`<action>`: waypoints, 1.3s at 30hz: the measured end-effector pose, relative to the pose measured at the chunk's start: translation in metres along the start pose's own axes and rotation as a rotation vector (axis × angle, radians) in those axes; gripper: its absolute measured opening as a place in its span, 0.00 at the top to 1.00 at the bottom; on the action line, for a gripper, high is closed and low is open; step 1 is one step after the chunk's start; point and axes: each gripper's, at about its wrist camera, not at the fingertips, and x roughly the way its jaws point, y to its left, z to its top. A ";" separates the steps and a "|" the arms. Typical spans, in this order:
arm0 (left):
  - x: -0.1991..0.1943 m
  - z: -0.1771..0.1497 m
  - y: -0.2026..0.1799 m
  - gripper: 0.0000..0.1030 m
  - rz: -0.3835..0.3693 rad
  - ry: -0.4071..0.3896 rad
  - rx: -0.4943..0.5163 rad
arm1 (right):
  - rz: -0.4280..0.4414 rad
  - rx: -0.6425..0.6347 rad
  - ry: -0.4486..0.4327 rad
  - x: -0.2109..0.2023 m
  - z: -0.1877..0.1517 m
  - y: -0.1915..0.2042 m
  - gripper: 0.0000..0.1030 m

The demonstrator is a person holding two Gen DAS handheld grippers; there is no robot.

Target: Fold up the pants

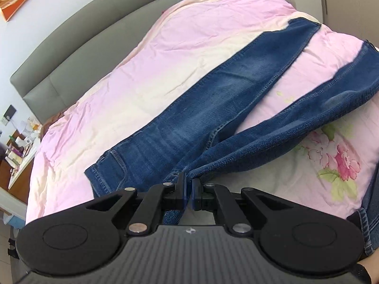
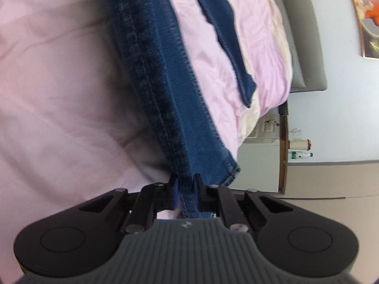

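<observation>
Blue denim pants [image 1: 189,118] lie on a pink bed cover [image 1: 118,94], one leg flat and stretching toward the far end, the other leg [image 1: 308,113] lifted and pulled to the right. My left gripper [image 1: 188,184] is shut on the waistband end of the pants. In the right wrist view my right gripper [image 2: 186,184] is shut on the hem end of the raised leg [image 2: 165,82], which hangs taut above the cover. The flat leg's hem [image 2: 246,87] shows beyond it.
A grey padded headboard [image 1: 83,47] runs along the bed's far side. A cluttered side table [image 1: 19,151] stands at the left. A white nightstand [image 2: 258,163] with a bottle and cups stands past the bed's corner. A floral patch [image 1: 338,156] lies at the right.
</observation>
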 end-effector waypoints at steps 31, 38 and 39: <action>0.223 0.104 0.090 0.97 0.053 0.128 0.073 | -0.135 0.180 0.116 0.202 0.264 -0.203 1.00; 0.290 0.084 0.096 0.97 0.001 0.193 0.027 | -0.106 0.114 0.176 0.273 0.330 -0.181 1.00; 0.292 0.081 0.095 0.97 0.004 0.190 0.031 | -0.101 0.097 0.189 0.284 0.336 -0.178 1.00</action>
